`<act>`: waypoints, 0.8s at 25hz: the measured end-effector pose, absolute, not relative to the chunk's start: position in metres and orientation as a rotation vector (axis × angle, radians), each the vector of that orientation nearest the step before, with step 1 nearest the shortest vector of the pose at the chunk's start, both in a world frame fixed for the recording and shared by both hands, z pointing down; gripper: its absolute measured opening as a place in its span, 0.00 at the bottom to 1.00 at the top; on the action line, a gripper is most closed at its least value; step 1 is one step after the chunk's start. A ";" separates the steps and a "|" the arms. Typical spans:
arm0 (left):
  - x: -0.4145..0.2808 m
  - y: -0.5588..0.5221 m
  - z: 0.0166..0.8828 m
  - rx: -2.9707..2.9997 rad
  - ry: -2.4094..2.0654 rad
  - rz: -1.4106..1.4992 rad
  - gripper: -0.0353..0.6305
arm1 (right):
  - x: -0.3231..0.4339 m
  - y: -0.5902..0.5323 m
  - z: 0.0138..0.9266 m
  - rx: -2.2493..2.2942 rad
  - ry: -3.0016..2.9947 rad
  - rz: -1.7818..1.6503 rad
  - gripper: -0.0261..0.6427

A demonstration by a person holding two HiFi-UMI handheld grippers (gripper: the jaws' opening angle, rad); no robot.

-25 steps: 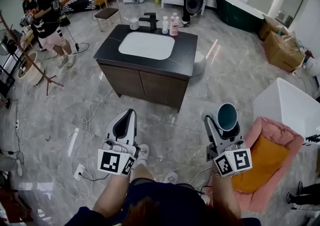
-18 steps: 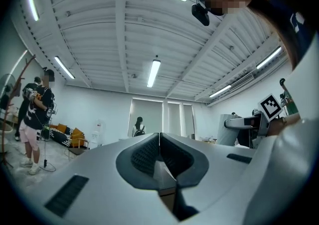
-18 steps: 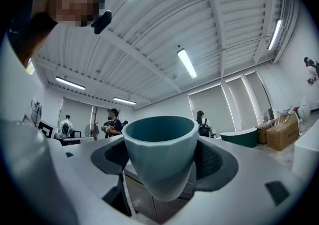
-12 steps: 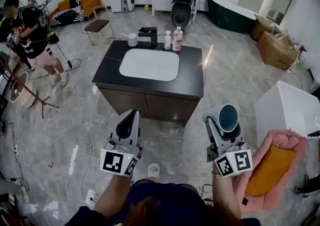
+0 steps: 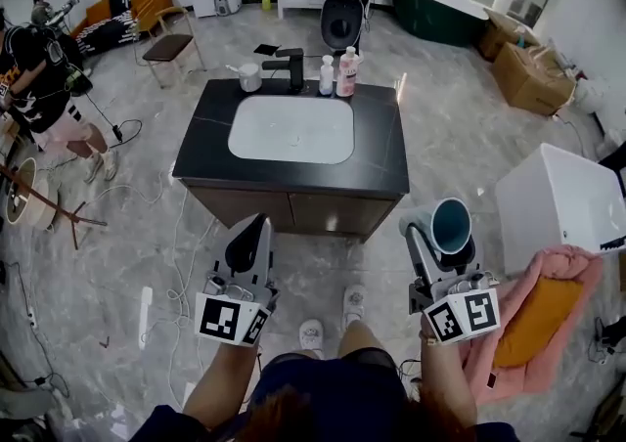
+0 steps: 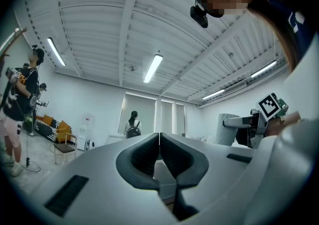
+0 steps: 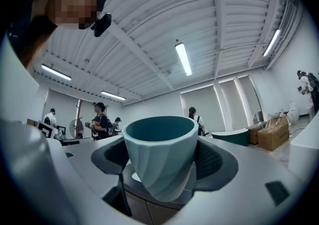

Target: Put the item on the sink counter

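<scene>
A pale teal ribbed cup [image 5: 450,226] stands upright between the jaws of my right gripper [image 5: 442,243], which is shut on it; the right gripper view shows the cup [image 7: 160,154] filling the gap between the dark pads. My left gripper [image 5: 246,245] is shut, its pads touching, with nothing in it [image 6: 159,157]. Both grippers point upward in front of the person's body. Ahead stands the sink counter [image 5: 383,154], a black top with a white basin [image 5: 291,129] on a dark wooden cabinet, a short step away across the floor.
At the counter's back stand a black tap [image 5: 291,67], two bottles [image 5: 335,75] and a small white cup [image 5: 248,77]. A white box [image 5: 564,205] and a pink cushion bed [image 5: 533,321] lie to the right. Cables [image 5: 171,264] trail over the floor on the left, where a person [image 5: 39,88] stands.
The view has moved toward the sink counter, which now lies closer and more centred. The pink bed has slid off to the right. Both grippers keep their pose, the cup still held.
</scene>
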State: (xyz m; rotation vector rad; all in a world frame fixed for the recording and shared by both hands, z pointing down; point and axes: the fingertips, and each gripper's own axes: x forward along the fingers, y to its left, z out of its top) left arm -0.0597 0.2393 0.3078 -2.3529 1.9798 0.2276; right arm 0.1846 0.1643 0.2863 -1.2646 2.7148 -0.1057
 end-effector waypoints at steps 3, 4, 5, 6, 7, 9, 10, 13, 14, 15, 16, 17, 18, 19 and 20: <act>-0.072 0.222 0.314 -2.357 1.994 0.223 0.09 | 0.168 0.143 0.290 -1.252 2.726 -0.114 0.64; -0.077 0.216 0.315 -2.354 2.001 0.221 0.09 | 0.162 0.134 0.292 -1.244 2.731 -0.118 0.64; -0.081 0.209 0.316 -2.349 2.010 0.218 0.09 | 0.157 0.126 0.293 -1.234 2.735 -0.123 0.64; -0.085 0.201 0.316 -2.343 2.019 0.216 0.09 | 0.151 0.116 0.294 -1.222 2.742 -0.127 0.64; -0.089 0.194 0.316 -2.335 2.028 0.214 0.09 | 0.146 0.105 0.295 -1.210 2.749 -0.131 0.64; -0.097 0.177 0.314 -2.316 2.045 0.211 0.09 | 0.135 0.082 0.297 -1.184 2.764 -0.138 0.64; -0.100 0.167 0.313 -2.307 2.053 0.210 0.09 | 0.130 0.069 0.297 -1.170 2.770 -0.141 0.64; -0.108 0.134 0.312 -2.281 2.075 0.207 0.09 | 0.115 0.031 0.296 -1.122 2.786 -0.139 0.64; -0.109 0.123 0.311 -2.273 2.083 0.206 0.09 | 0.110 0.019 0.294 -1.104 2.793 -0.135 0.64; -0.111 0.111 0.310 -2.265 2.090 0.206 0.09 | 0.107 0.008 0.292 -1.087 2.799 -0.130 0.64; -0.112 0.099 0.308 -2.256 2.098 0.209 0.09 | 0.104 -0.004 0.290 -1.073 2.805 -0.125 0.64; -0.112 0.088 0.306 -2.247 2.104 0.214 0.09 | 0.102 -0.015 0.289 -1.061 2.810 -0.121 0.64; -0.111 0.077 0.305 -2.240 2.110 0.219 0.09 | 0.101 -0.025 0.288 -1.050 2.815 -0.120 0.64; -0.110 0.067 0.304 -2.233 2.115 0.223 0.09 | 0.101 -0.035 0.289 -1.039 2.819 -0.122 0.64; -0.109 0.058 0.304 -2.226 2.118 0.225 0.09 | 0.100 -0.045 0.289 -1.029 2.823 -0.124 0.64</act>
